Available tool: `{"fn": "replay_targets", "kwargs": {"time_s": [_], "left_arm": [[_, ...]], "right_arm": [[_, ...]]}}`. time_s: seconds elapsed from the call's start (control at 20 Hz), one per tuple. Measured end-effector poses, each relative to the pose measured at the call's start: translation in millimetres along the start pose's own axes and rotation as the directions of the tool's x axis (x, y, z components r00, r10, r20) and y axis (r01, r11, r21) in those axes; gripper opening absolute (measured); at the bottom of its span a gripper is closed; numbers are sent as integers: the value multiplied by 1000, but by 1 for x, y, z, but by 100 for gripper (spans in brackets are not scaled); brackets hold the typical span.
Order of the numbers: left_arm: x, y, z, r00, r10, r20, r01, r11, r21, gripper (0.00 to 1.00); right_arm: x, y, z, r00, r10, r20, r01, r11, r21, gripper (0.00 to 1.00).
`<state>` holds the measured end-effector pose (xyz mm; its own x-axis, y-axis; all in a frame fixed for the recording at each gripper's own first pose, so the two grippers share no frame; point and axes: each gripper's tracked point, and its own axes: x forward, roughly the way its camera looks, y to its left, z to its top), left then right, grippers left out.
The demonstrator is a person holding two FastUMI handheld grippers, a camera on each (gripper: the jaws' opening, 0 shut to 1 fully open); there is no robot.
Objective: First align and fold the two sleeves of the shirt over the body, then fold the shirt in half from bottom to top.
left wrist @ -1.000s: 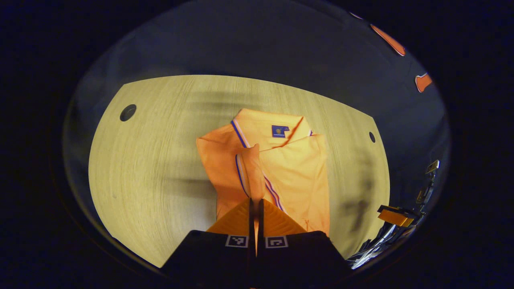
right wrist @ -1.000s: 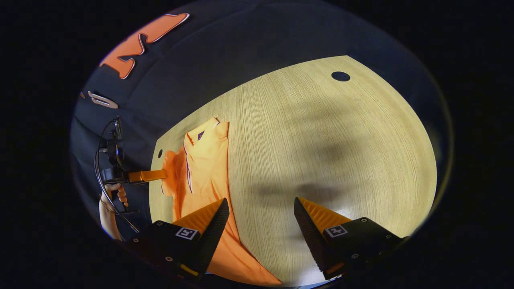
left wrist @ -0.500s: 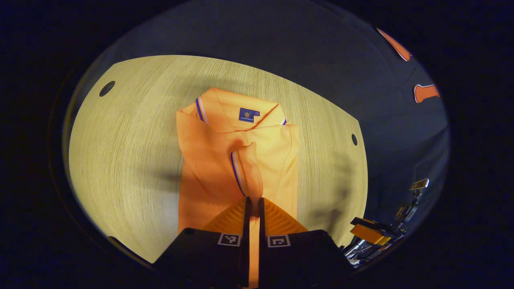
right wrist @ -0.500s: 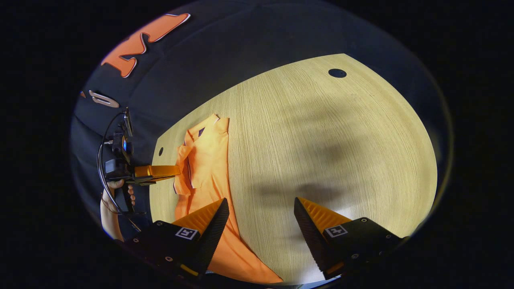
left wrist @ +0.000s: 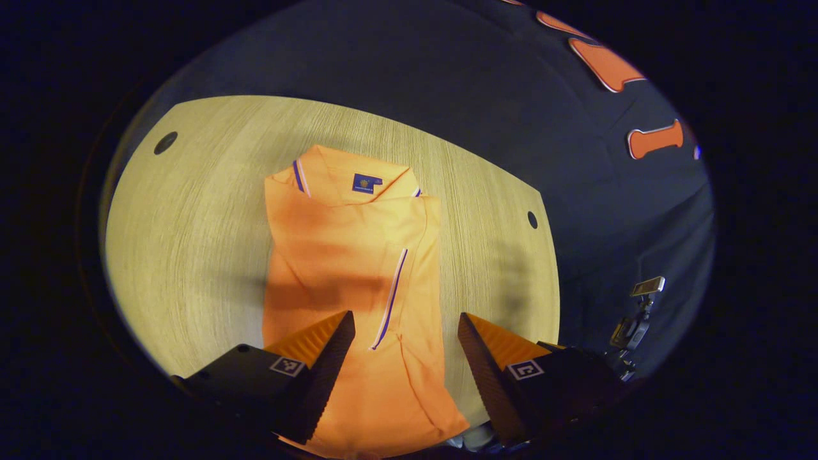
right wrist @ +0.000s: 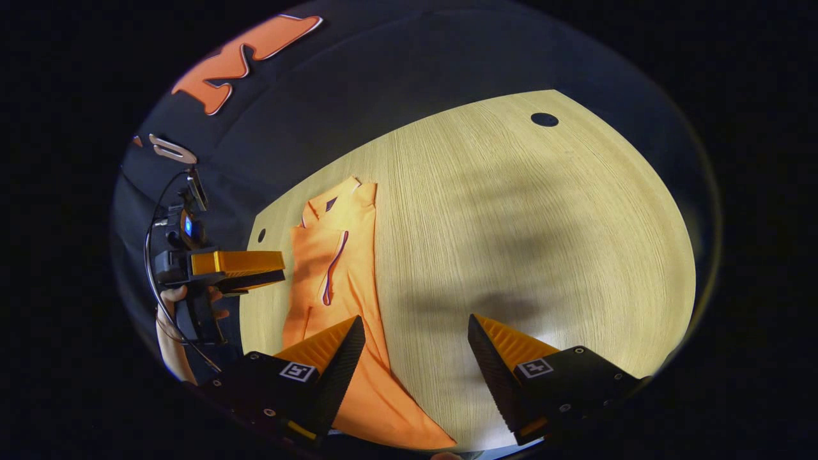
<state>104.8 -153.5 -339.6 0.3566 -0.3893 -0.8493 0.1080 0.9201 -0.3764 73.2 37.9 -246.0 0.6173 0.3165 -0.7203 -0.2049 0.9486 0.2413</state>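
Note:
An orange polo shirt (left wrist: 348,255) lies flat on the wooden table (left wrist: 192,243), collar at the far end, with both sleeves folded over the body. A sleeve cuff with a blue and white stripe (left wrist: 391,297) runs down its middle. My left gripper (left wrist: 406,326) hovers open above the shirt's lower half, holding nothing. In the right gripper view the shirt (right wrist: 339,281) lies at the left, and my right gripper (right wrist: 415,332) stands open over the bare table beside the shirt's right edge. The left gripper (right wrist: 255,268), held by a hand, shows at the far left.
The table has round cable holes (left wrist: 165,142) (left wrist: 532,220) (right wrist: 544,119) near its far corners. A wide stretch of bare wood (right wrist: 524,243) spreads to the right of the shirt. The other gripper's cables and mount (left wrist: 632,313) show at the right edge.
My left gripper has let go of the sleeve and opened. The sleeve now lies flat across the shirt's body. My right gripper has barely moved.

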Motion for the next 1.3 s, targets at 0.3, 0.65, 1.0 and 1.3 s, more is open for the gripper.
{"fn": "replay_targets", "kwargs": {"time_s": [0.3,0.65,1.0,1.3], "left_arm": [[-73,-2,-35,995,10,101,-21,994,112,99],[-127,30,-136,988,83,129,-95,991,91,98],[-142,66,-234,973,193,127,-206,974,98,99],[-112,72,-304,970,239,-43,-234,968,89,99]], "right_arm": [[-29,12,-17,998,-58,34,61,995,-85,99],[-59,24,-82,989,-146,12,145,964,-223,99],[-54,29,-197,959,-247,-139,182,914,-364,99],[-36,27,-265,919,-297,-260,176,898,-403,99]]}}
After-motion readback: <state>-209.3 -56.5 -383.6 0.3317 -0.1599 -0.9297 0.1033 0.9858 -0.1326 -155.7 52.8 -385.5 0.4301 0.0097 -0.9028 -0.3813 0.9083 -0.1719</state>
